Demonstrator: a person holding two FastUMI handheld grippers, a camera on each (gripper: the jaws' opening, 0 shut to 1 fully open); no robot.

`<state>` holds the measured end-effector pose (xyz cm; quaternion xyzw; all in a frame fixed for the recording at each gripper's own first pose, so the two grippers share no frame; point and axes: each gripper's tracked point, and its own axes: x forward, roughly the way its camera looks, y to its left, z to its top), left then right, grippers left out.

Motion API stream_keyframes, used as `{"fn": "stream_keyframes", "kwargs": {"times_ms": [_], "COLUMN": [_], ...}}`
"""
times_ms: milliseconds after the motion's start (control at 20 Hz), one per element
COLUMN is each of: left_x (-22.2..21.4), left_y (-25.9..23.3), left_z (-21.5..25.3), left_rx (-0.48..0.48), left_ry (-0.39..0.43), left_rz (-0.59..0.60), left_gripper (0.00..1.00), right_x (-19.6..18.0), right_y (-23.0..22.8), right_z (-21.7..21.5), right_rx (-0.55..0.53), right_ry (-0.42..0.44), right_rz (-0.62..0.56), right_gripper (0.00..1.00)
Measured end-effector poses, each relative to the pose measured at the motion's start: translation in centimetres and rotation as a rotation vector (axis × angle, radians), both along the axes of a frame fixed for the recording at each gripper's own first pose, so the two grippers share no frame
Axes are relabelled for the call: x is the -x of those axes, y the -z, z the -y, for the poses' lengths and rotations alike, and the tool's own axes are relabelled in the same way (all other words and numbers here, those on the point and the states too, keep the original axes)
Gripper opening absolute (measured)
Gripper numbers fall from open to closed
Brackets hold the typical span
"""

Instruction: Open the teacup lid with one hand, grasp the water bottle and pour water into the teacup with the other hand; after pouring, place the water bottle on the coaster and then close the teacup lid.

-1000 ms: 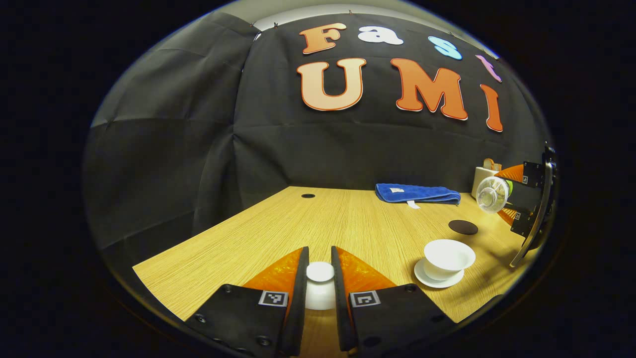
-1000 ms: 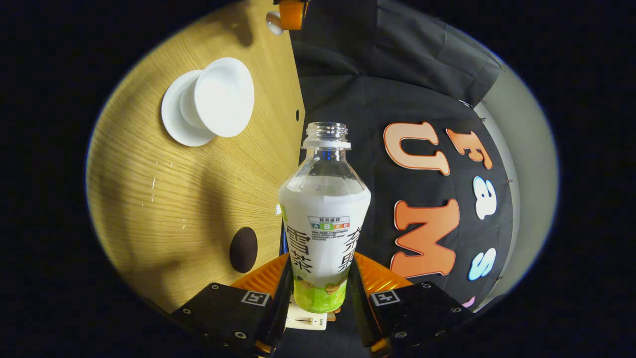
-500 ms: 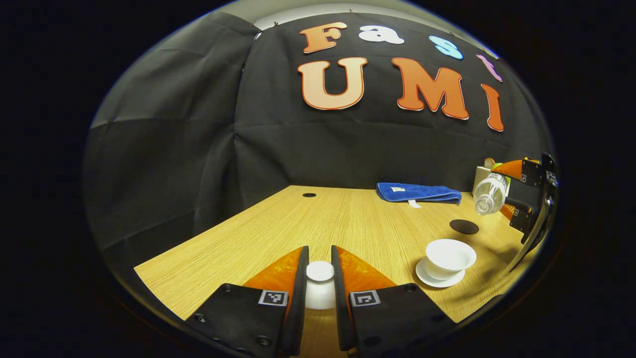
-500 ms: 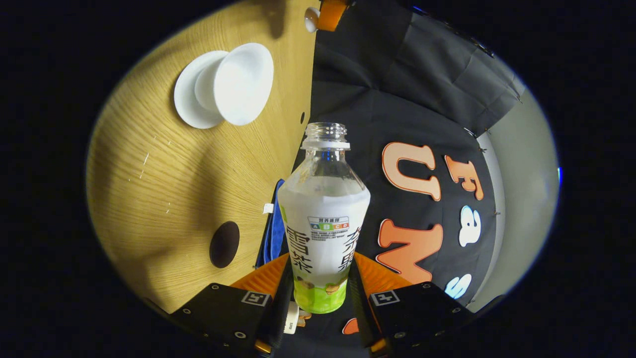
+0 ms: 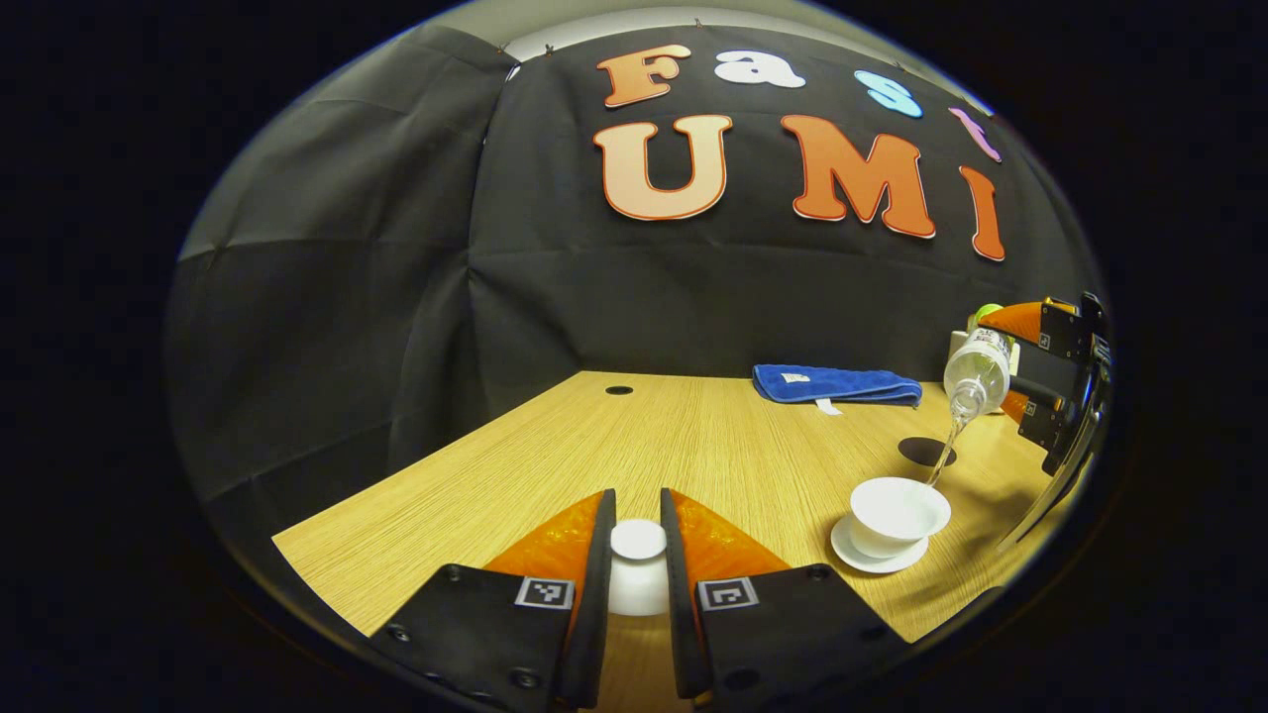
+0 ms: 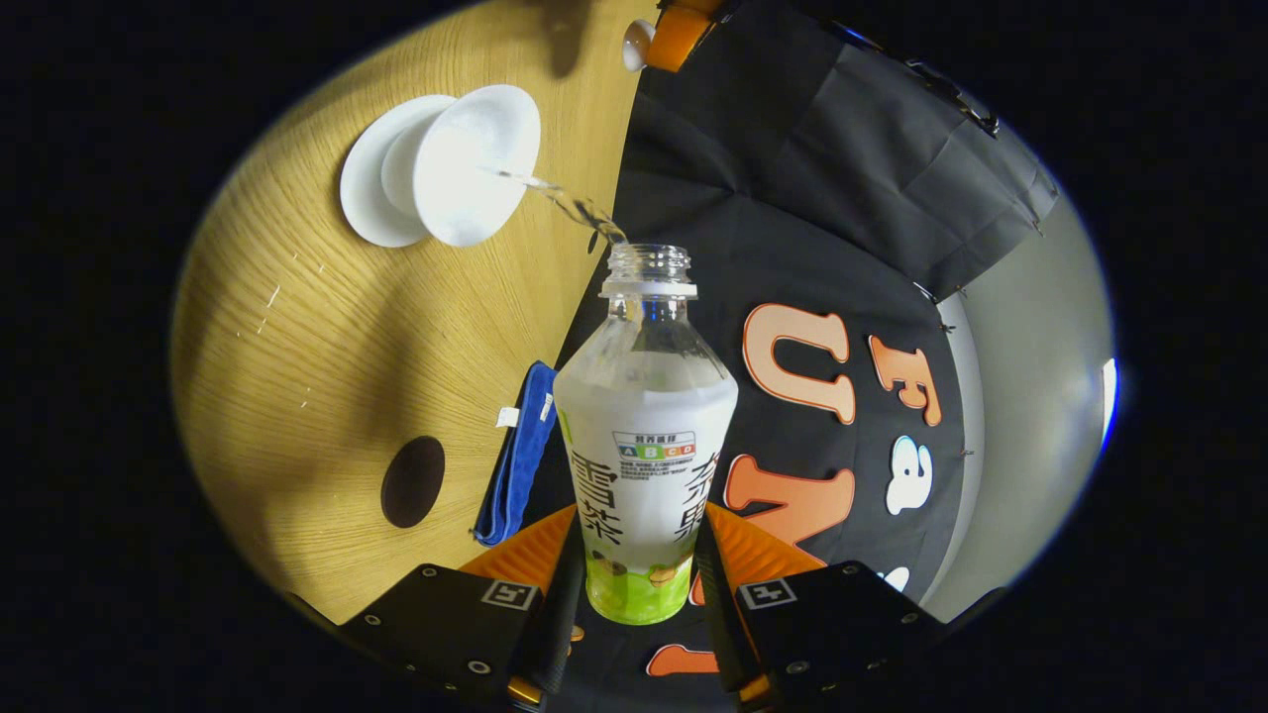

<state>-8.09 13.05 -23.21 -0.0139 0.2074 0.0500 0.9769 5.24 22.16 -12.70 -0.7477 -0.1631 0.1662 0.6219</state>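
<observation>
In the left gripper view, the left gripper (image 5: 637,574) is clamped on the knob of one white teacup lid (image 5: 637,569), held low over the wooden table (image 5: 555,456). Farther right lies one folded blue towel (image 5: 834,384) at the table's back edge, then one dark round coaster (image 5: 926,452), bare, just behind the one white teacup (image 5: 898,513), which stands uncovered on its white saucer (image 5: 877,560). At the far right the right gripper (image 5: 1030,381) tilts the bottle mouth-down above the cup, and a thin stream of water (image 5: 943,458) falls into the cup.

In the right gripper view, the right gripper (image 6: 634,584) grips the lower body of one clear, capless water bottle (image 6: 646,436). Its white and green label carries printed characters and a small lettered scale; the print seems too fine to make out reliably.
</observation>
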Motion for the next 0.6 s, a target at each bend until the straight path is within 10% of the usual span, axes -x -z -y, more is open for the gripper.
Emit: {"fn": "stream_keyframes", "kwargs": {"times_ms": [600], "left_x": [0.3], "left_y": [-0.3], "left_z": [-0.2], "left_rx": [0.0], "left_ry": [-0.001], "left_rz": [0.005], "left_gripper": [0.31], "right_x": [0.0], "right_y": [-2.8], "right_z": [-1.3], "right_rx": [0.068], "right_ry": [-0.075], "right_rz": [0.144], "right_gripper": [0.55]}}
